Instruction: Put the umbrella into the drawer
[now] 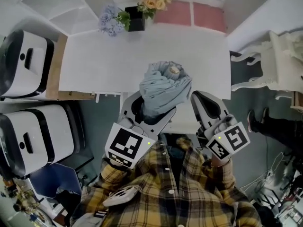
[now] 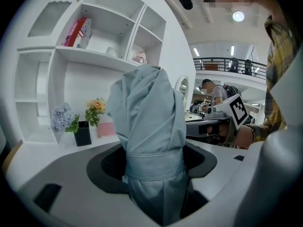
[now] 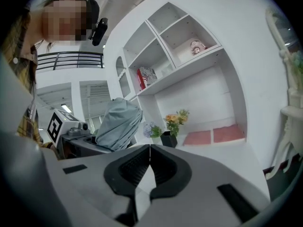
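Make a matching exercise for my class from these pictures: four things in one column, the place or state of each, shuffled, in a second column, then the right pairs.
Column one
1. umbrella
2. right gripper
3. black flower pot
4. red item

Column two
A. on an upper shelf
B. jaws together, holding nothing
C. clamped between the jaws of the left gripper
D. at the back of the white desk

Pairs: 1-C, 2-B, 3-D, 4-A
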`<control>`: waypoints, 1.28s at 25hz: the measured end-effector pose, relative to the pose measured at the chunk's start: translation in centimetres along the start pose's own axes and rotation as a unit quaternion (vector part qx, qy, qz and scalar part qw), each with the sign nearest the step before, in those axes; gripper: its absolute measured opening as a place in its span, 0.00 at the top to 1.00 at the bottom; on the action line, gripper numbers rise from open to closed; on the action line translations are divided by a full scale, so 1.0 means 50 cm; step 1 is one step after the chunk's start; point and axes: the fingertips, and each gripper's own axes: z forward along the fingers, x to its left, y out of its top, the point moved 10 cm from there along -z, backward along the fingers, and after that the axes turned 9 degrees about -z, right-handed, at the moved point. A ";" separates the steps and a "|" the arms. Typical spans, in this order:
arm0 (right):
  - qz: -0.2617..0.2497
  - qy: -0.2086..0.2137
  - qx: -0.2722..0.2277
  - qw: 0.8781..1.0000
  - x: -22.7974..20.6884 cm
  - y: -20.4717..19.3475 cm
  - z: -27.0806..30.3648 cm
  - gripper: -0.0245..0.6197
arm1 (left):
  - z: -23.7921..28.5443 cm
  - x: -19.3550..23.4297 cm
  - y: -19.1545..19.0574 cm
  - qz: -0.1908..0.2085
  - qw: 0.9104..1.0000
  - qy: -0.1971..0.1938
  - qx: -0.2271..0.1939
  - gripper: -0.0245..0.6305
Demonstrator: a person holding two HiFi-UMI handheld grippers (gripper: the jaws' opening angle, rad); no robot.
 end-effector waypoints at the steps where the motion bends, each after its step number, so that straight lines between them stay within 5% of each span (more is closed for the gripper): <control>1: 0.001 -0.006 0.000 1.000 0.000 -0.001 -0.001 0.94 | 0.004 0.003 0.000 0.002 1.000 -0.004 0.003 0.47; 32: 0.049 -0.058 0.052 0.996 -0.010 -0.103 -0.041 0.94 | 0.113 0.014 -0.102 0.045 0.988 -0.087 0.123 0.47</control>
